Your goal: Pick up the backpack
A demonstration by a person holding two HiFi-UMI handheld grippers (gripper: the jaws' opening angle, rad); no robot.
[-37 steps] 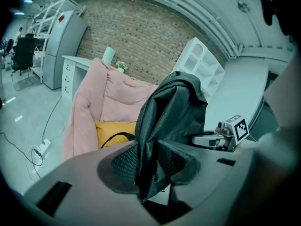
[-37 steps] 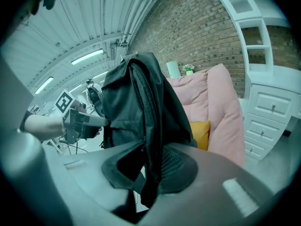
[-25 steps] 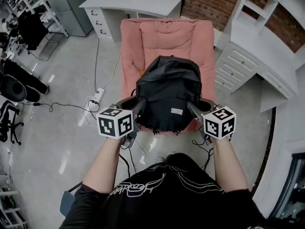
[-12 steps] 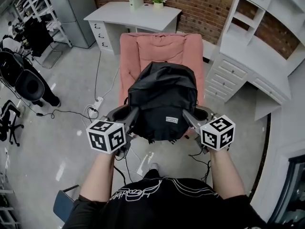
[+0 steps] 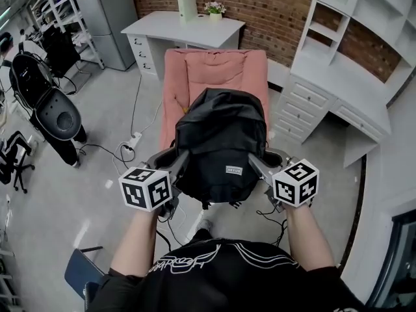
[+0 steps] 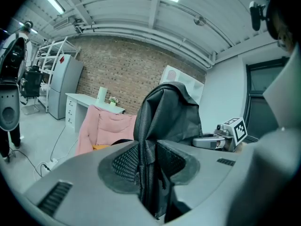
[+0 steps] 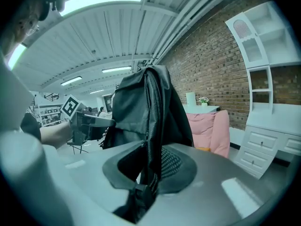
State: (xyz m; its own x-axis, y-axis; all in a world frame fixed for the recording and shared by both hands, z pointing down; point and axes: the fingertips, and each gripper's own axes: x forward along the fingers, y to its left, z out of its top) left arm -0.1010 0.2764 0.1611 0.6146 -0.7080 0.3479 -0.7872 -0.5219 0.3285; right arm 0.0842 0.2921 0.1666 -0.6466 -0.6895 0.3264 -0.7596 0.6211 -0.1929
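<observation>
A black backpack (image 5: 223, 145) hangs in the air in front of the pink armchair (image 5: 218, 70), held up between both grippers. My left gripper (image 5: 184, 158) is shut on the backpack's left side; in the left gripper view black fabric and webbing (image 6: 149, 166) are pinched between the jaws. My right gripper (image 5: 255, 161) is shut on the right side, with a zipped edge of the backpack (image 7: 151, 140) clamped between its pads. Each gripper's marker cube, the left one (image 5: 145, 188) and the right one (image 5: 296, 182), sits near the person's hands.
Behind the armchair stands a white desk (image 5: 184, 28) against a brick wall. White drawers and shelves (image 5: 331, 83) run along the right. A power strip and cables (image 5: 133, 140) lie on the floor at the left, near a black office chair (image 5: 55, 112).
Both grippers have lifted the backpack up off the armchair seat and toward the person. The seat now shows more behind it.
</observation>
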